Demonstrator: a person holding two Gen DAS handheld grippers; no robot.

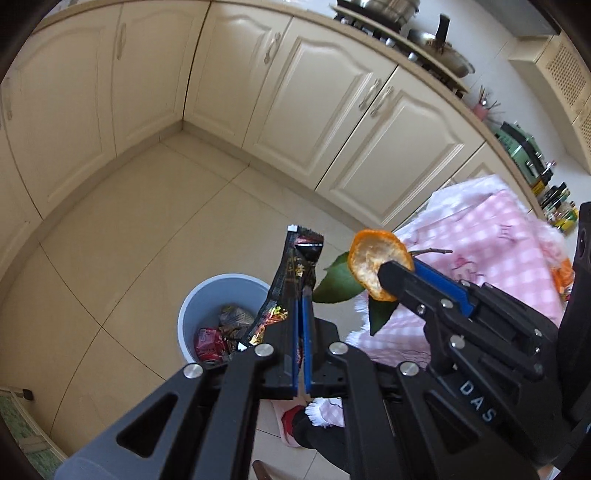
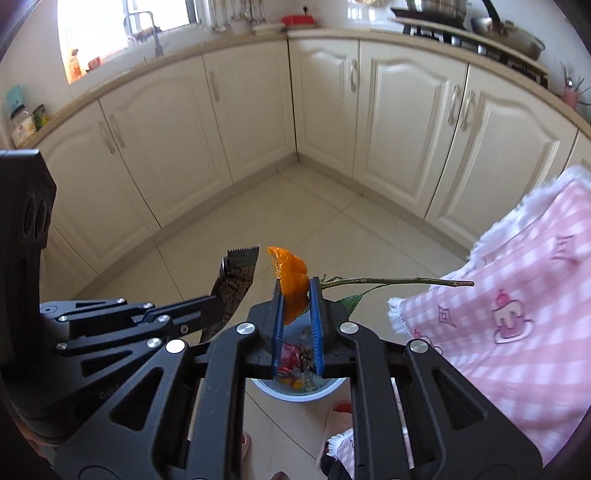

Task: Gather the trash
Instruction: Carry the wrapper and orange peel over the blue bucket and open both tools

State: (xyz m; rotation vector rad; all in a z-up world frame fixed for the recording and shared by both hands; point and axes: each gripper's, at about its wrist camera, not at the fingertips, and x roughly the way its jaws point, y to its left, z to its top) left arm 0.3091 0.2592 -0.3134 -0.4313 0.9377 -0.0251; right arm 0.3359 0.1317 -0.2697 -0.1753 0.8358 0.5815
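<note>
Cream kitchen cabinets (image 2: 255, 110) wrap around the far corner of the room, with a stove and pans (image 2: 506, 35) on the counter top to the far right, and pale floor tiles (image 1: 140, 229) spread out below them. On the right a pink checked cloth (image 2: 517, 295) with a white fringe covers the tabletop and hangs over its edge. Down on the floor, near the person's slippered foot (image 2: 340, 410), stands a pale blue trash bin (image 1: 192, 306), already holding a red crushed can and crumpled wrappers. Both tools hang above it, side by side and tipped downward. The left gripper (image 1: 303, 295) has its blue pads pressed flat together on a black snack wrapper (image 1: 295, 266) with a serrated top edge, which sticks up past the fingertips and sits just over the near rim of the bin. Just to its right, the right gripper (image 2: 295, 295) is clamped on an orange peel (image 2: 291, 284), its pads only a little apart with the peel squeezed between them. A thin twig (image 2: 388, 282) runs off to the right from the peel toward the cloth, and dark green leaves (image 1: 338, 282) hang from it beneath the peel.
</note>
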